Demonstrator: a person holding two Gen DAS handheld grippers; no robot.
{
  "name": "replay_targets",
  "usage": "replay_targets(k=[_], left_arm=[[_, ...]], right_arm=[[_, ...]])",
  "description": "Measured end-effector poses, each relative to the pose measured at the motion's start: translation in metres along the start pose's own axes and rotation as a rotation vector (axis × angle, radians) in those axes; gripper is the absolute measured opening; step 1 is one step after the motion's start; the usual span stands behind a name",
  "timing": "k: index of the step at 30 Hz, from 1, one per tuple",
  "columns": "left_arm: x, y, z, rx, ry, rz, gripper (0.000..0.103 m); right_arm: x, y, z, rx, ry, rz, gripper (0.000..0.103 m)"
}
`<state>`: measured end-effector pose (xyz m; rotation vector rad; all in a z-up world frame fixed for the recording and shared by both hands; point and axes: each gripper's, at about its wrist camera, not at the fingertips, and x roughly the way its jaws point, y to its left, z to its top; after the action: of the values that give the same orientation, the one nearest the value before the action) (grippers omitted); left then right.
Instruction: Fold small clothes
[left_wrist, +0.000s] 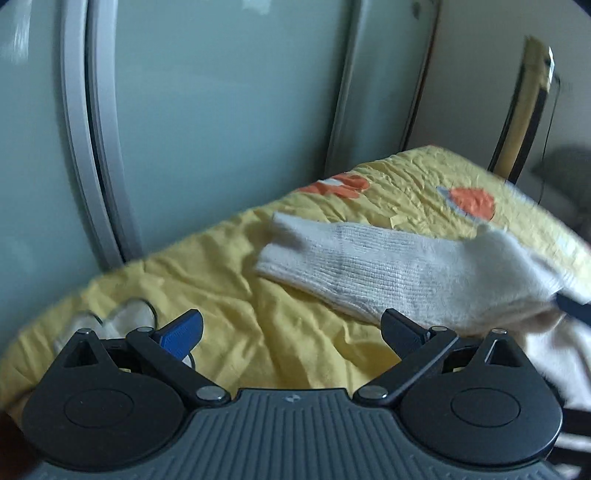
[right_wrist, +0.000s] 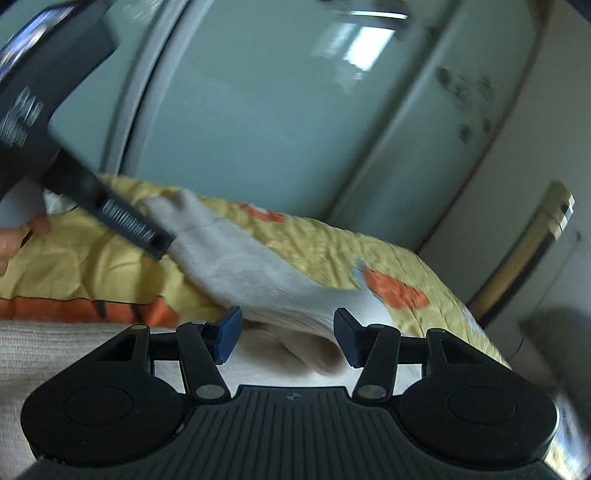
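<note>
On the bed's yellow printed sheet (left_wrist: 229, 295) lies a white sock (left_wrist: 388, 273), stretched flat. From the left wrist, the left tool (left_wrist: 291, 332) gapes wide, holding nothing, the sock just beyond. Only the right wrist shows the right tool (right_wrist: 288, 339), also parted and gripping nothing, its fingers astride the sock's near end (right_wrist: 295, 314).

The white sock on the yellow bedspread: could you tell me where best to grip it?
Grip the white sock at its open cuff end, coming from the left gripper side: that end lies flat and free on the bedspread.
</note>
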<state>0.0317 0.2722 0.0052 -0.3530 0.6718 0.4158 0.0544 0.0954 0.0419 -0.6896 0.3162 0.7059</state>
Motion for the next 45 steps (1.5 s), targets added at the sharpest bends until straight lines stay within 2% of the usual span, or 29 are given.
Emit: replay_targets(k=[7, 11, 13, 16, 20, 22, 23, 24, 29, 32, 35, 37, 38, 39, 40, 44, 45], left_arm=[[0.015, 0.023, 0.007, -0.132, 0.078, -0.15, 0.103], [0.026, 0.036, 0.018, -0.24, 0.147, -0.292, 0.103], [0.036, 0.043, 0.022, -0.31, 0.193, -0.364, 0.103], [0.051, 0.048, 0.026, -0.403, 0.25, -0.449, 0.103], [0.066, 0.056, 0.024, -0.544, 0.309, -0.579, 0.103], [0.072, 0.058, 0.02, -0.609, 0.32, -0.612, 0.103], [0.073, 0.059, 0.019, -0.633, 0.318, -0.623, 0.103], [0.073, 0.059, 0.018, -0.648, 0.311, -0.634, 0.103], [0.084, 0.054, 0.022, -0.766, 0.317, -0.717, 0.102], [0.093, 0.052, 0.025, -0.854, 0.299, -0.715, 0.101], [0.097, 0.051, 0.032, -0.884, 0.265, -0.681, 0.074], [0.101, 0.045, 0.037, -0.87, 0.264, -0.655, 0.039], [0.101, 0.042, 0.039, -0.852, 0.266, -0.643, 0.031], [0.1, 0.038, 0.041, -0.825, 0.267, -0.626, 0.018], [0.097, 0.039, 0.041, -0.793, 0.265, -0.608, 0.011], [0.084, 0.03, 0.05, -0.643, 0.205, -0.523, 0.008], [0.08, 0.029, 0.052, -0.612, 0.189, -0.501, 0.008]], right_arm=[[0.026, 0.034, 0.013, -0.16, 0.013, 0.021, 0.056], [0.049, 0.05, 0.012, -0.302, 0.057, 0.008, 0.055], [0.057, 0.055, 0.01, -0.362, 0.072, 0.015, 0.051], [0.061, 0.06, 0.011, -0.392, 0.071, 0.018, 0.048], [0.072, 0.064, 0.017, -0.373, 0.075, 0.025, 0.028], [0.078, 0.068, 0.017, -0.384, 0.072, 0.014, 0.019], [0.079, 0.071, 0.016, -0.385, 0.07, 0.01, 0.009], [0.079, 0.071, 0.016, -0.356, 0.065, 0.021, 0.009], [0.064, 0.026, 0.031, 0.004, 0.014, 0.13, 0.009], [0.052, 0.008, 0.035, 0.111, -0.023, 0.158, 0.009], [0.043, 0.003, 0.033, 0.153, -0.04, 0.174, 0.007], [0.043, 0.004, 0.031, 0.15, -0.035, 0.18, 0.003], [0.042, 0.006, 0.03, 0.142, -0.033, 0.178, 0.005], [0.044, 0.004, 0.029, 0.141, -0.03, 0.182, 0.005], [0.043, 0.006, 0.029, 0.144, -0.026, 0.185, 0.005], [0.041, 0.008, 0.024, 0.159, -0.001, 0.206, 0.007], [0.036, 0.007, 0.021, 0.161, -0.003, 0.2, 0.012]])
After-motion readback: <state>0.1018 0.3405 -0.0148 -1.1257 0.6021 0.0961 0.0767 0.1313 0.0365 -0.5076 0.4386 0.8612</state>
